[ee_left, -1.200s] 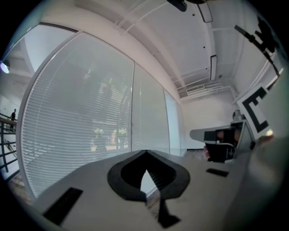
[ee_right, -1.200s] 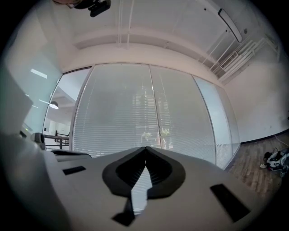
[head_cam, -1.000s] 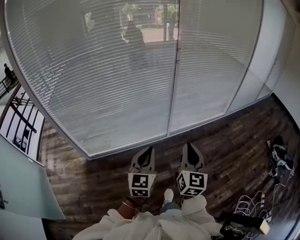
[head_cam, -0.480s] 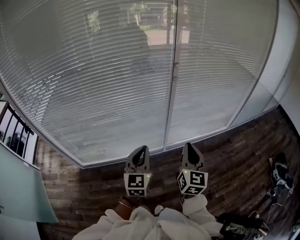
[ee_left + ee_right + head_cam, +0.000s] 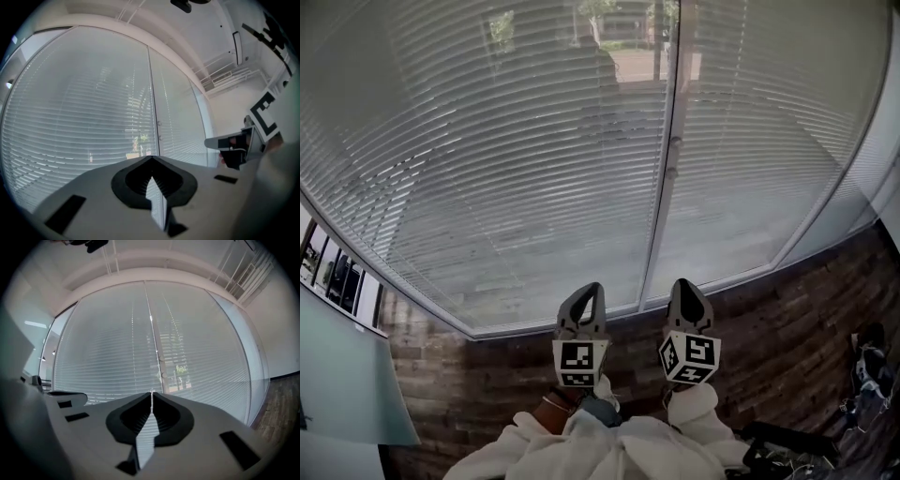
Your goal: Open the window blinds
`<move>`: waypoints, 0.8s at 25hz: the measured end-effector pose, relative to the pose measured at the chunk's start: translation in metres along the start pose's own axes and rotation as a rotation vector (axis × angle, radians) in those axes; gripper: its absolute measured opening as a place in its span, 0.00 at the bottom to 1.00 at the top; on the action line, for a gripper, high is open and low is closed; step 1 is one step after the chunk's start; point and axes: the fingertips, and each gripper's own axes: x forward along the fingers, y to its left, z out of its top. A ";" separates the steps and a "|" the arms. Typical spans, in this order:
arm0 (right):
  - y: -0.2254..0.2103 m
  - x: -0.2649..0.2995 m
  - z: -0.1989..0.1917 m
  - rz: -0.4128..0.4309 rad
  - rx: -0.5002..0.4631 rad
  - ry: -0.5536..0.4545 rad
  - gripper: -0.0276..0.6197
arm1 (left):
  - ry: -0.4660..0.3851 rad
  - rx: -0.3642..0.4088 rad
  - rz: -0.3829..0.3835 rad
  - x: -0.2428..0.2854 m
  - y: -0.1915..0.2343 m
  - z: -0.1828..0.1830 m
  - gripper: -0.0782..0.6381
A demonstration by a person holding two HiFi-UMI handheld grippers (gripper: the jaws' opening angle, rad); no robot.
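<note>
White horizontal-slat blinds (image 5: 487, 159) hang lowered over a wide window, split into two panels by an upright frame post (image 5: 667, 169). The slats stand partly tilted, and trees and a paved yard show faintly through them. Both grippers point level at the window, side by side, a short way above the floor's strip in front of it. My left gripper (image 5: 586, 292) has its jaws together with nothing between them (image 5: 151, 158). My right gripper (image 5: 686, 286) is likewise shut and empty (image 5: 152, 393). Neither touches the blinds (image 5: 108, 348).
Dark wooden floor (image 5: 769, 319) runs along the window's foot. A pale glass panel (image 5: 337, 375) stands at the left. A dark bag and cables (image 5: 862, 366) lie at the right edge. White sleeves (image 5: 609, 450) fill the bottom of the head view.
Both grippers and the head camera have come nearer the window, so the blinds fill more of the view and less floor shows. The jaws stayed shut.
</note>
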 end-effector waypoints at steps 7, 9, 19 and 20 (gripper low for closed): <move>-0.002 0.089 0.028 -0.008 0.012 -0.068 0.06 | -0.076 -0.008 -0.021 0.076 0.043 0.022 0.11; -0.004 0.116 0.047 -0.011 0.019 -0.098 0.06 | -0.096 -0.013 -0.034 0.099 0.055 0.034 0.11; -0.051 0.240 0.133 0.010 0.100 -0.127 0.23 | -0.090 -0.072 -0.070 0.174 0.054 0.047 0.11; -0.053 0.247 0.131 0.017 0.124 -0.108 0.25 | -0.094 -0.072 -0.068 0.175 0.054 0.047 0.11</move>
